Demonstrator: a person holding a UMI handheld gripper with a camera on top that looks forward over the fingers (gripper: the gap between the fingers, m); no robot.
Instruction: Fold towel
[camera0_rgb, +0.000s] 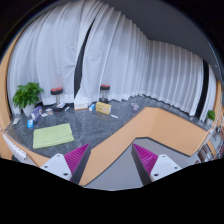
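A light green towel (53, 135) lies flat on the grey table surface (100, 128), ahead of my left finger and off to its left. My gripper (110, 160) is open and holds nothing. Its magenta pads (75, 157) stand wide apart, well short of the towel. Between the fingers I see only a tan strip (120, 145) running diagonally and grey surface below it.
A yellow box (103, 107) sits further back on the grey surface. Small items (35, 118) lie beyond the towel. A potted plant (27, 95) and two stools (56, 92) stand in front of white curtains (120, 50). The tan surface widens to the right (180, 130).
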